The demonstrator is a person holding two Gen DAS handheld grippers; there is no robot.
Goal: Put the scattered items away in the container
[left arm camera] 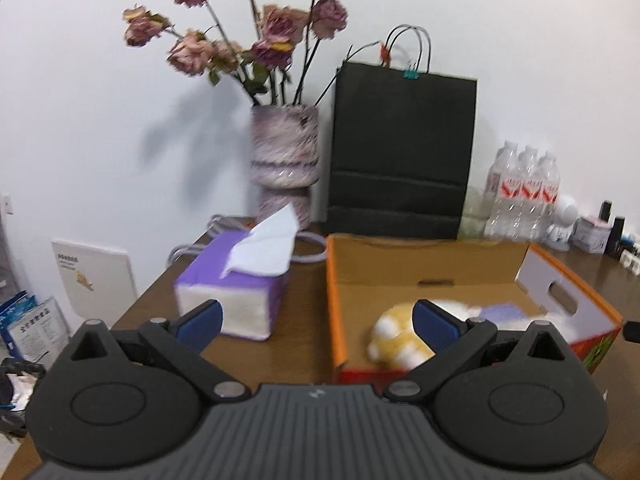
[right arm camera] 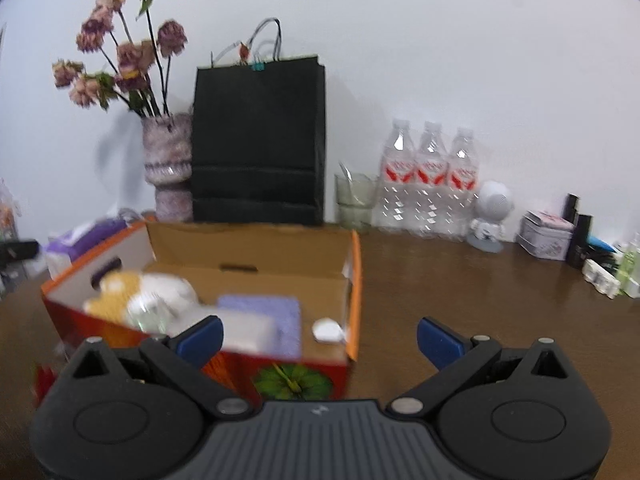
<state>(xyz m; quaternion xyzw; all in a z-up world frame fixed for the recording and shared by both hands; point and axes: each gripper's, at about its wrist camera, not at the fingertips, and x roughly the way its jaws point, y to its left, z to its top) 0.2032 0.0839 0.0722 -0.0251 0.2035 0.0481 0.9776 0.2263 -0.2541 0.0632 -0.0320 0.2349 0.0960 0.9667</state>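
Observation:
An open cardboard box with orange edges [left arm camera: 335, 300] [right arm camera: 356, 280] sits on the brown table. Inside lie a yellow-and-white plush toy [left arm camera: 394, 336] [right arm camera: 120, 294], a purple cloth [right arm camera: 280, 312], a clear round item [right arm camera: 150, 312] and a small white object [right arm camera: 326, 330]. A purple tissue box [left arm camera: 240, 292] stands just left of the cardboard box. My left gripper [left arm camera: 318, 320] is open, held above the box's near left corner with nothing between its fingers. My right gripper [right arm camera: 318, 338] is open and empty over the box's near right corner.
Along the back wall stand a vase of dried roses [left arm camera: 285, 160], a black paper bag [left arm camera: 402, 152], a glass [right arm camera: 354, 200], three water bottles [right arm camera: 430, 180], a white figurine [right arm camera: 490, 216] and a small tin [right arm camera: 546, 234]. Bare table [right arm camera: 480, 280] spreads right of the box.

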